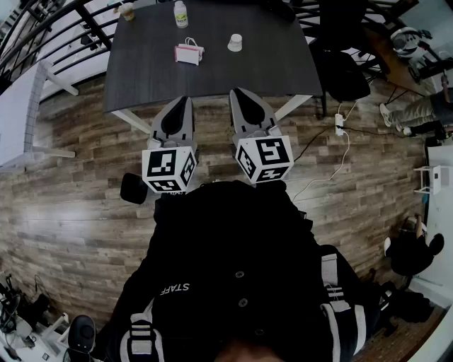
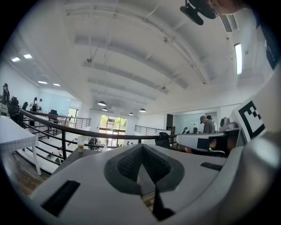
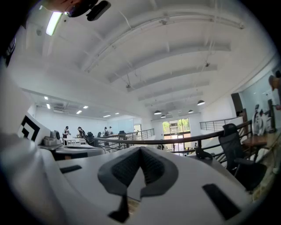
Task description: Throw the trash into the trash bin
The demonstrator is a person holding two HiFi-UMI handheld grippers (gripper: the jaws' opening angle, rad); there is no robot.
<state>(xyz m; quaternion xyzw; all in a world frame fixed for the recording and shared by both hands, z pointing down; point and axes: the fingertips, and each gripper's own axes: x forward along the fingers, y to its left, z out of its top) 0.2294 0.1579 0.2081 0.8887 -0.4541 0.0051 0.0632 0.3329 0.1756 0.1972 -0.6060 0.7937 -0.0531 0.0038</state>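
Trash here looks to be the small stuff on the table, none of it in either grip. In its own view the left gripper has its jaws pressed together with nothing between them, and the right gripper is the same, pads meeting and empty. In the head view both are held level side by side, tips just over the near edge of the dark table. Further in sit a pink-and-white carton and a white cup, near each other. A bottle and a drink cup stand at the far edge. We see no trash bin in any view, so its place is unknown. We judge the task hardly begun. The jaws must open before any pick, and pushing in while they are shut would shove the carton or knock the light cup over. We cannot tell if the bottle and drink cup count as trash, so a wrong pick is possible. The drink cup seems part full and could spill if tilted. A cable trails on the floor to the right and could catch a foot.
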